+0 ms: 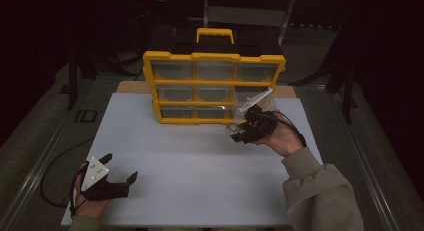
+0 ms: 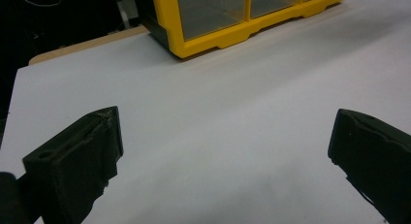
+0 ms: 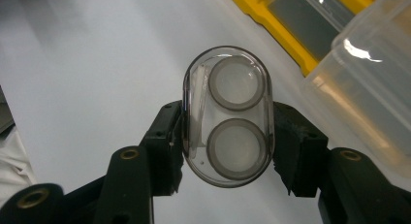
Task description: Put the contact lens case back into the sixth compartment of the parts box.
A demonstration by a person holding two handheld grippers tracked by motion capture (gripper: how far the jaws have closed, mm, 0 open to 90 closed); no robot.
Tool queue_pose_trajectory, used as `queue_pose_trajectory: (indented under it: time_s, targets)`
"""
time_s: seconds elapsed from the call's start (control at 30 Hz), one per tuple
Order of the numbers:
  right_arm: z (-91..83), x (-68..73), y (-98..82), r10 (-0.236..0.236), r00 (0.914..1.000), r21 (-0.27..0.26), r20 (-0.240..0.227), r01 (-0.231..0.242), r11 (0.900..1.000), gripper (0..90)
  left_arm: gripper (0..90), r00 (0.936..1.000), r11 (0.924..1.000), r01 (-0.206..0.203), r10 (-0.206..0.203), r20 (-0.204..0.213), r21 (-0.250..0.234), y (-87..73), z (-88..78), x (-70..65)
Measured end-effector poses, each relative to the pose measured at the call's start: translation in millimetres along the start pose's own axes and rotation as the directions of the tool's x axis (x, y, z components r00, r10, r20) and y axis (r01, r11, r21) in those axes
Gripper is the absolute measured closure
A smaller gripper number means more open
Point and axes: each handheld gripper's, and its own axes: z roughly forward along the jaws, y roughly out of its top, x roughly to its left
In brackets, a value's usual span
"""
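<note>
Beside the yellow drawer organizer's (image 1: 214,86) pulled-out lower-right drawer (image 3: 361,83), the right gripper (image 3: 227,136) clamps a clear oval case (image 3: 228,115) — two round discs inside — above the white board (image 1: 200,166). Near the front-left corner, the left gripper (image 2: 225,146) rests with jaws apart — nothing between them.

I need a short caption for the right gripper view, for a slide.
Right gripper clamps a clear oval case above the white table, beside the yellow drawer organizer.

High view looks down the table; both gripper views sit close, sharing the yellow organizer (image 1: 214,86).
</note>
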Motion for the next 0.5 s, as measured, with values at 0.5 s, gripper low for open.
queue_pose_trajectory:
  time_s: [0.5]
  targets:
    - [-17.3,-6.4,10.8,-0.006,1.0,-0.006,0.005,0.006,1.0,49.1,0.0,1.0,1.0,-0.002,0.002,-0.004,-0.008,0.1,-0.8,-0.1]
